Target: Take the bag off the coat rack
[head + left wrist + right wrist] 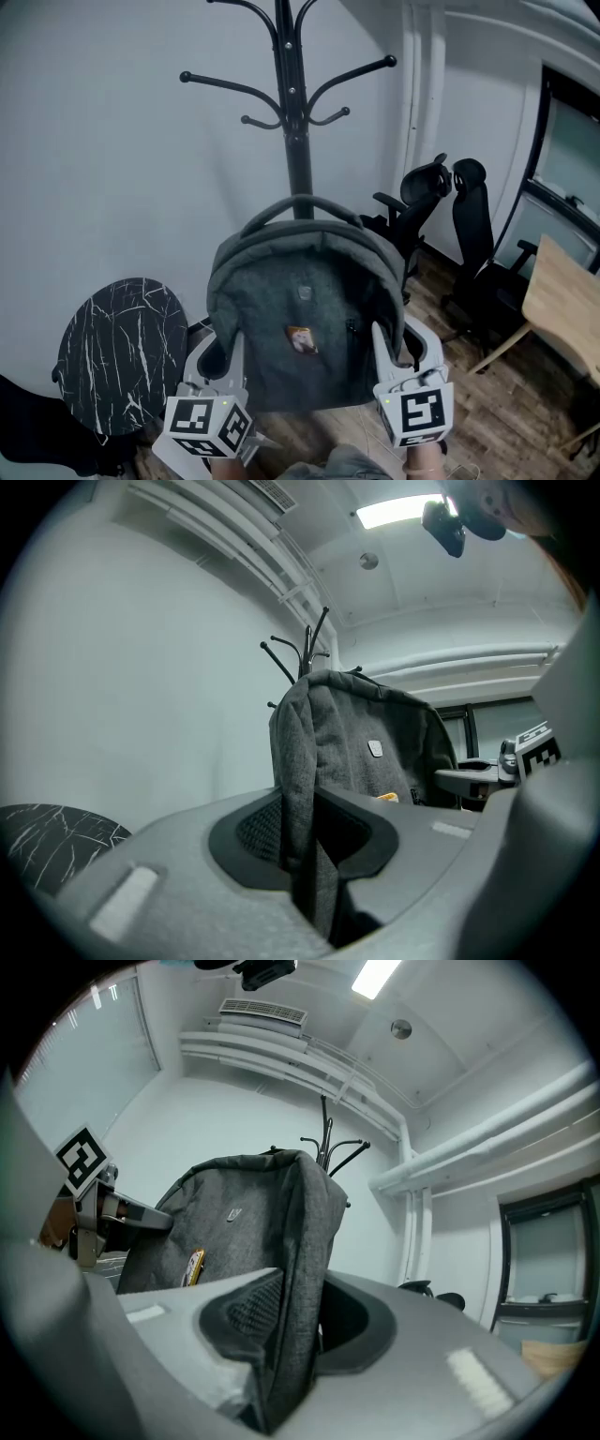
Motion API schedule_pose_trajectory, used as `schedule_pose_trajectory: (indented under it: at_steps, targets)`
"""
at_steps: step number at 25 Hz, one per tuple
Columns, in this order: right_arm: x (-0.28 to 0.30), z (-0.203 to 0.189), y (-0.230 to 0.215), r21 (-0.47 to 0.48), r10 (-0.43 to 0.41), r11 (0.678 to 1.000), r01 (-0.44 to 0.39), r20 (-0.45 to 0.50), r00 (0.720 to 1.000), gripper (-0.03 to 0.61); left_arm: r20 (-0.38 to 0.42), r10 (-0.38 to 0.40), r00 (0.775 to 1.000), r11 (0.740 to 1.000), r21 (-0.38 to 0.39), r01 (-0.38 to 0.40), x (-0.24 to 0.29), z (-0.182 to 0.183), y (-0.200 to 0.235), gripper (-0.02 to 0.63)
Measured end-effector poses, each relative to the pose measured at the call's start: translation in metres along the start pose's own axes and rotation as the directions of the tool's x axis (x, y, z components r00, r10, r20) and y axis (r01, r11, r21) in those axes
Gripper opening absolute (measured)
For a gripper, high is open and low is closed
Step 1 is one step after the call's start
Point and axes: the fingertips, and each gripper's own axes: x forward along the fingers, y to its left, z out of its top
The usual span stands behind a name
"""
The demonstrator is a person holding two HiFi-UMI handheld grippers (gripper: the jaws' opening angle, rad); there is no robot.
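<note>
A grey fabric backpack with a small orange tag hangs in the air in front of the black coat rack, its top handle below the rack's hooks and off them. My left gripper is shut on the bag's left side edge. On the opposite side my right gripper is shut on its right edge. In both gripper views the fabric runs pinched between the jaw pads. The rack's hooks show bare behind the bag.
A round black marble-pattern table stands low at the left. Black office chairs sit to the right of the rack, and a wooden desk is at the far right. A white wall lies behind; wood floor below.
</note>
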Motion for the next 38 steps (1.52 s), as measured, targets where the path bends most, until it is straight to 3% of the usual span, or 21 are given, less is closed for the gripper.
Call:
schedule_pose_trajectory:
  at_steps: [15, 38]
  targets:
    - [-0.030, 0.004, -0.029, -0.007, 0.051, 0.999, -0.051, 0.002, 0.999, 0.100, -0.005, 0.048, 0.999, 0.999, -0.005, -0.048, -0.020, 0.005, -0.043, 0.075]
    - [-0.121, -0.001, -0.059, 0.022, 0.126, 0.992, -0.126, 0.010, 0.992, 0.100, -0.019, 0.124, 0.992, 0.992, 0.005, -0.124, -0.098, 0.002, -0.126, 0.077]
